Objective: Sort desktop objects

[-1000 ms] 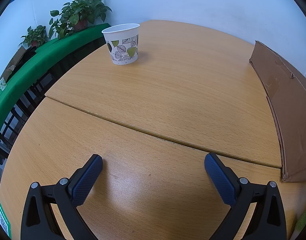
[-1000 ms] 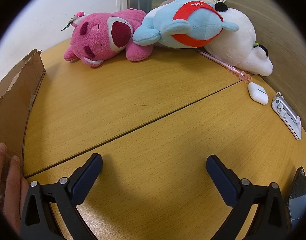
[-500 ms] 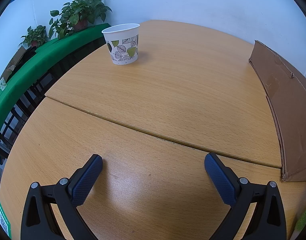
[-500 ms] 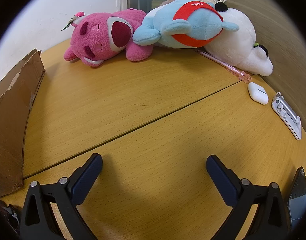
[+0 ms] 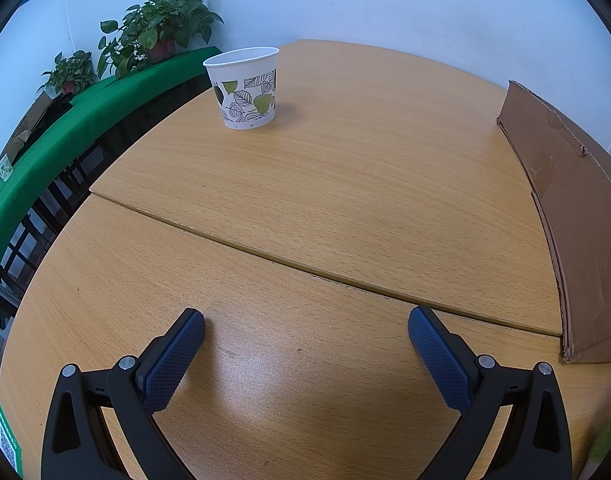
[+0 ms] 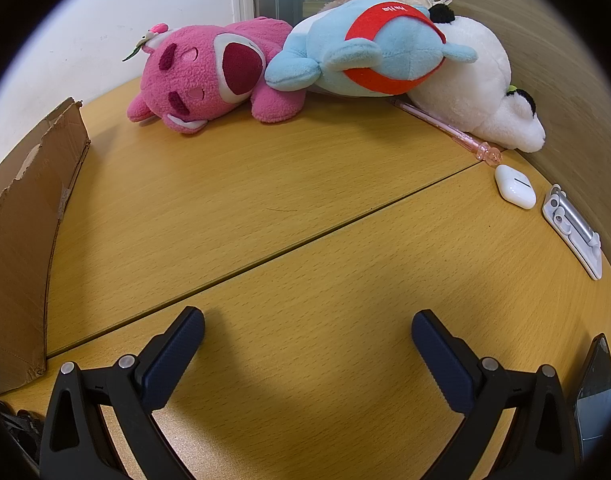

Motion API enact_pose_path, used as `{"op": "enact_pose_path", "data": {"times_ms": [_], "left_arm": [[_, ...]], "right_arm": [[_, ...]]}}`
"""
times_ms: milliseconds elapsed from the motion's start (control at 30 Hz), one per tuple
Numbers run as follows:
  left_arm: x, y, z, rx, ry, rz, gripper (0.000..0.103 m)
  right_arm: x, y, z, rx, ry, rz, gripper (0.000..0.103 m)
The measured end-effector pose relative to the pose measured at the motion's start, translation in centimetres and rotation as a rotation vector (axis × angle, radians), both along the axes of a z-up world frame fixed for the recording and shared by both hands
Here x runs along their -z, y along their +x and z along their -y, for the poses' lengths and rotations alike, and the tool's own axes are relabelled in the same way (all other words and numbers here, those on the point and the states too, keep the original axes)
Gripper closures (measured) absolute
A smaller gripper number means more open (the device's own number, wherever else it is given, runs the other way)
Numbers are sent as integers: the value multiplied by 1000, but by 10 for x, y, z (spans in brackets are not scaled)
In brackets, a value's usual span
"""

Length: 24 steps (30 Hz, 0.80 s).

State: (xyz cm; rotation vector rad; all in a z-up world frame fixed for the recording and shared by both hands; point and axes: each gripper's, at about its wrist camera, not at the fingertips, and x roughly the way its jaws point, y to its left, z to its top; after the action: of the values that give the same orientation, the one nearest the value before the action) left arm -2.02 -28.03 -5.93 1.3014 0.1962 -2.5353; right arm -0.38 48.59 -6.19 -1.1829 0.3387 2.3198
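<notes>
My left gripper (image 5: pixel 305 326) is open low over the wooden desk (image 5: pixel 345 184), nothing between its fingers. A leaf-patterned paper cup (image 5: pixel 244 87) stands upright far ahead to the left. My right gripper (image 6: pixel 307 328) is open and empty too. Beyond it at the desk's back lie a pink plush bear (image 6: pixel 209 76), a blue and red plush (image 6: pixel 369 48) and a white plush (image 6: pixel 477 84). A pink pen (image 6: pixel 449 130), a white earbud case (image 6: pixel 515 186) and a white folding stand (image 6: pixel 573 230) lie at the right.
A cardboard box wall (image 5: pixel 573 216) stands at the right of the left wrist view and, as the cardboard box (image 6: pixel 21 232), at the left of the right wrist view. A dark phone (image 6: pixel 595 388) lies at the right edge. Potted plants (image 5: pixel 161 32) sit on a green shelf beyond the desk.
A person's hand at the lower left of the right wrist view has withdrawn out of sight. Neither gripper has moved.
</notes>
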Motion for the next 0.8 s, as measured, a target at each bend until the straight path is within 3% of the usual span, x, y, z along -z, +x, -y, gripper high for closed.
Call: {"op": "enact_pose_path", "data": {"times_ms": [467, 633, 800], "left_arm": [[0, 0, 0, 1, 2, -1, 0], [0, 0, 0, 1, 1, 0, 0], [0, 0, 0, 2, 1, 0, 0]], "right_arm": [[0, 0, 0, -4, 0, 0, 0], [-2, 19, 17, -119, 1, 29, 1], [-7, 54, 19, -148, -44, 79, 0]]}}
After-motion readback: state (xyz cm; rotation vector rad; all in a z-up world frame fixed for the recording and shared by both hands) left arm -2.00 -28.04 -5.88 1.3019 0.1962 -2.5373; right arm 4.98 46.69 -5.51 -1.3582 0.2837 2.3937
